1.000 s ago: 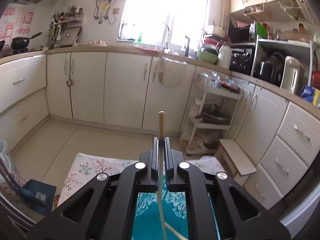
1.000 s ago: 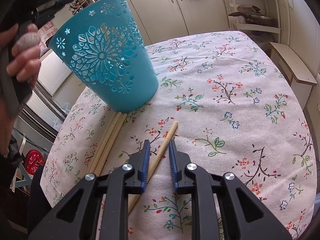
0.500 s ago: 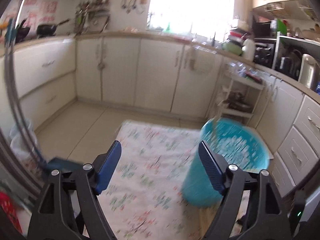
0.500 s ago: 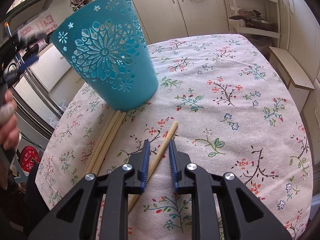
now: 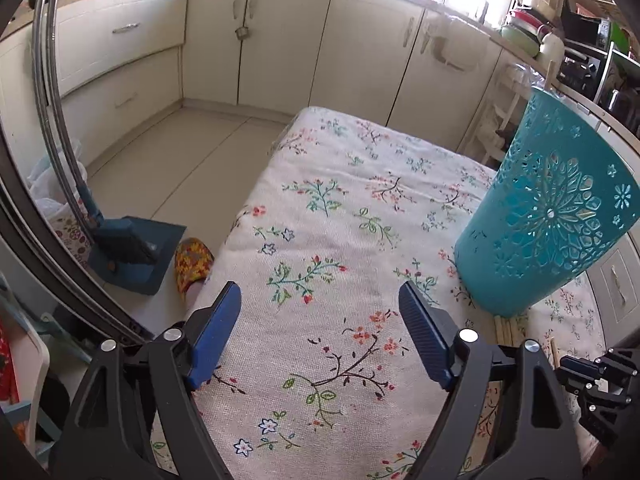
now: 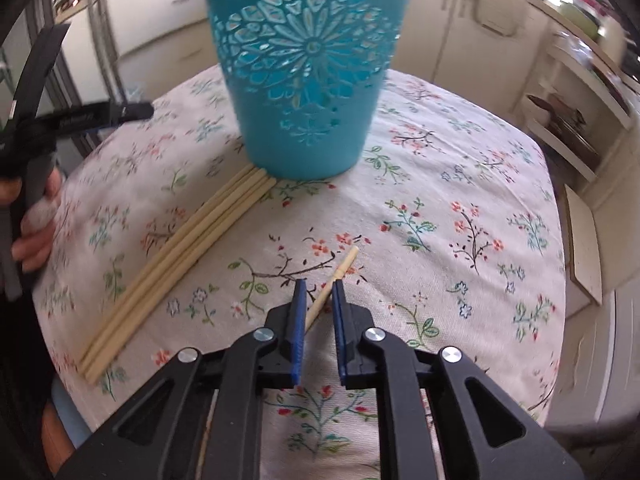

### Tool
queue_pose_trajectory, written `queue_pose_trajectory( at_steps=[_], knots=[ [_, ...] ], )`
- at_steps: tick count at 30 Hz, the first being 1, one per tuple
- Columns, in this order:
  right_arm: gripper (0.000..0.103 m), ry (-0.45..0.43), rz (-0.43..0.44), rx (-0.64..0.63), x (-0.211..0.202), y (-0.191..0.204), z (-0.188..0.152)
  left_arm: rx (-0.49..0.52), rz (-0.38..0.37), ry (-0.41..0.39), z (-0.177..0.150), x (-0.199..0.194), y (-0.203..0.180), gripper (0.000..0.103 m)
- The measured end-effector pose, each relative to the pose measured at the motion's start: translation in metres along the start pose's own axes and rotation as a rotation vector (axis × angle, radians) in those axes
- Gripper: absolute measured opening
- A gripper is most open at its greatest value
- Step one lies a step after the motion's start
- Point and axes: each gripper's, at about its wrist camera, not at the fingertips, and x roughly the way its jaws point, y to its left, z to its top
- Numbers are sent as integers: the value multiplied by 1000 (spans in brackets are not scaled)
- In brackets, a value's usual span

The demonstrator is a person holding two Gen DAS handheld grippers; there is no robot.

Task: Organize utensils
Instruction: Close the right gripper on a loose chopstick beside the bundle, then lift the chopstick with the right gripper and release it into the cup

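Standing nearby: teal basket [image 6: 308, 64] on the flowered counter [image 6: 460, 200], touching a chopstick bundle [image 6: 180, 264].
Basket contents: one chopstick.
Right hand-held gripper [image 6: 319, 296]: closing narrowly around a lone chopstick [image 6: 340, 274].
Left hand-held gripper [image 5: 320, 312]: wide, empty.

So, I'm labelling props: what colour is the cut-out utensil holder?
Teal, with a pierced flower pattern; the utensil holder shows best in the right wrist view.

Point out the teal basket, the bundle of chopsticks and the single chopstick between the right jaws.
teal basket [image 6: 304, 80]: right wrist view, on its cut-out flower wall.
bundle of chopsticks [image 6: 188, 248]: right wrist view, mid-length.
single chopstick [image 6: 345, 266]: right wrist view, near its far tip.
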Motion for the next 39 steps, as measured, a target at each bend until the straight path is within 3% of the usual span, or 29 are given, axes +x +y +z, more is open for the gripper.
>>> queue_pose_trajectory(
  at_steps=[2,4,6,8,11,14,22,25,32,36,39],
  knots=[
    [14,25,-29,21,0,-1,3,19,-8,10,0,2,-3,80],
    [23,36,-76,94,0,0,3,44,0,9,0,1,-9,80],
    [24,22,-92,163,-1,-1,0,65,6,11,0,1,-14,81],
    [16,0,-71,181,-2,3,-2,82,8,19,-1,3,-17,82],
    [6,10,-62,49,-4,19,1,81,4,25,0,2,-17,82],
    [6,46,-35,-5,-6,25,0,71,-2,29,0,3,-15,82],
    [6,11,12,116,-8,21,-6,92,8,52,0,8,-20,83],
    [6,-46,108,204,-22,10,-11,93,8,51,0,8,-20,83],
    [6,-333,361,349,-108,-16,6,99,14,59,-1,9,-22,85],
    [6,-504,414,375,-150,-26,40,107,20,65,-1,10,-24,86],
    [6,-612,404,413,-165,-35,77,114,26,72,-1,12,-26,86]
  ],
)
